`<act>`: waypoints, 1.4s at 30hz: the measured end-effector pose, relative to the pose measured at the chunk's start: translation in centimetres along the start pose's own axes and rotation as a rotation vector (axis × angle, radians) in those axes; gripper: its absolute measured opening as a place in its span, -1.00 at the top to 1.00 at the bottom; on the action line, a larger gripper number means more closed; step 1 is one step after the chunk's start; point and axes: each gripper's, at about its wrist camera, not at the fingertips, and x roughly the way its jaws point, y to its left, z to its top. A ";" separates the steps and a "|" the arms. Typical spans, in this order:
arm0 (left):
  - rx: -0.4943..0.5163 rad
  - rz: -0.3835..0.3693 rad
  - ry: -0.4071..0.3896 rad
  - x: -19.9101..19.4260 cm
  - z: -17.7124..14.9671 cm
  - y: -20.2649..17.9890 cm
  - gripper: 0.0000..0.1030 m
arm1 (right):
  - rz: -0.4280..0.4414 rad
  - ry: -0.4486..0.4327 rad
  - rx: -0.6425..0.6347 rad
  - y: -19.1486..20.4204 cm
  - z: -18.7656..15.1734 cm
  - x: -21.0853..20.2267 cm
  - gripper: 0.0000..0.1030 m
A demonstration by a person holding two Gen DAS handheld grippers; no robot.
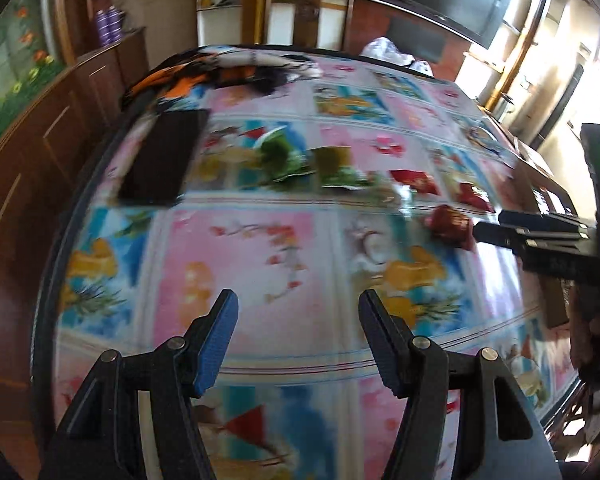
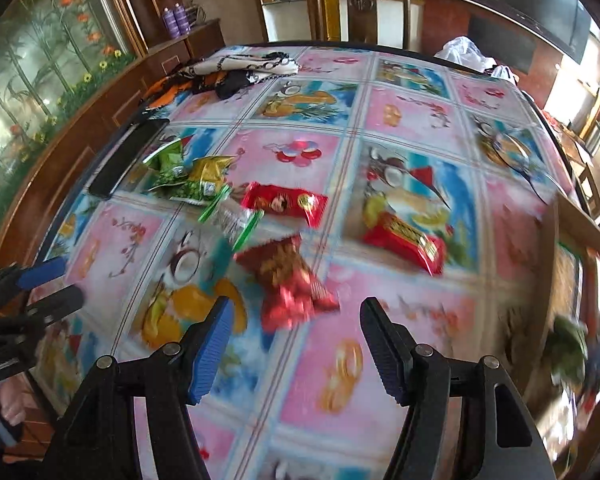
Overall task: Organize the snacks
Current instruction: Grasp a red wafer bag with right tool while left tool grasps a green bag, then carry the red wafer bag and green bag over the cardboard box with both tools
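Overhead, in the left wrist view, the left gripper [image 1: 298,312] is tilting steeply down over the patterned tablecloth [image 1: 240,248], its blue-padded fingers [image 1: 216,344] standing moderately apart with nothing between them. At three o'clock the right gripper [image 1: 500,232] is reaching in from the edge, its tips just beside a red snack packet [image 1: 450,226]. Motion blur is smearing the green snack packets [image 1: 288,160] at twelve o'clock, so their print is unreadable. A black flat case [image 1: 160,160] is lying at ten o'clock, and a crumpled patterned cloth [image 1: 204,68] is sitting at the far edge.

Next, in the right wrist view, the right gripper [image 2: 296,312] is also pointing down, fingers moderately apart and empty. The crinkled red snack packet [image 2: 292,280] is lying just ahead of the tips at twelve o'clock. Beyond it a red biscuit wrapper [image 2: 284,202] is lying flat, a clear green-edged packet [image 2: 236,220] is sitting at eleven o'clock, and the green snack packets [image 2: 188,176] are clustering farther off. Another red packet [image 2: 404,240] is blurring at one o'clock. At nine o'clock the left gripper [image 2: 48,284] is showing, partly cut off.
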 end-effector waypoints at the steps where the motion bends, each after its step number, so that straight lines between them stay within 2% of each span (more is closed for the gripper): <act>1: -0.008 0.005 0.003 0.0 -0.1 0.5 -0.20 | -0.005 0.003 -0.011 0.1 0.5 0.6 -0.35; 7: -0.049 0.011 0.022 0.4 0.4 2.2 -0.20 | -0.011 0.051 -0.071 0.8 1.8 4.2 -0.34; 8: -0.055 0.005 0.024 0.5 0.8 2.4 -0.20 | -0.019 0.068 -0.071 0.8 1.8 4.7 -0.18; 9: -0.062 -0.002 0.026 0.7 1.3 2.5 -0.20 | -0.020 0.083 -0.062 0.7 1.7 5.2 0.14; 10: -0.066 -0.008 0.027 1.0 1.7 2.6 -0.20 | -0.012 0.091 -0.048 0.5 1.5 5.5 0.18; 16: -0.107 -0.042 0.034 3.7 6.7 2.2 -0.20 | -0.027 0.089 -0.002 -0.3 -0.4 4.2 0.22; 20: -0.190 -0.014 0.060 6.9 10.0 2.9 -0.20 | -0.044 0.092 0.034 -0.7 -2.8 3.1 0.22; 24: -0.233 0.005 0.102 10.1 11.9 3.4 -0.02 | -0.044 0.091 0.063 -0.9 -4.6 2.0 0.22; 26: -0.222 0.003 0.105 11.4 12.6 3.0 -0.01 | -0.046 0.092 0.075 -1.1 -5.4 1.6 0.22; 29: -0.180 0.019 0.123 12.8 12.9 2.2 0.21 | -0.049 0.093 0.098 -1.5 -6.4 1.0 0.22; 30: -0.173 0.033 0.105 12.8 13.0 2.1 0.25 | -0.049 0.094 0.107 -1.6 -6.6 0.8 0.22; 36: -0.158 0.008 0.078 12.4 12.1 2.3 0.31 | -0.052 0.091 0.135 -1.9 -7.6 0.2 0.22; 42: -0.129 -0.038 0.078 9.6 8.1 2.1 0.32 | -0.056 0.082 0.132 -1.4 -8.1 0.0 0.22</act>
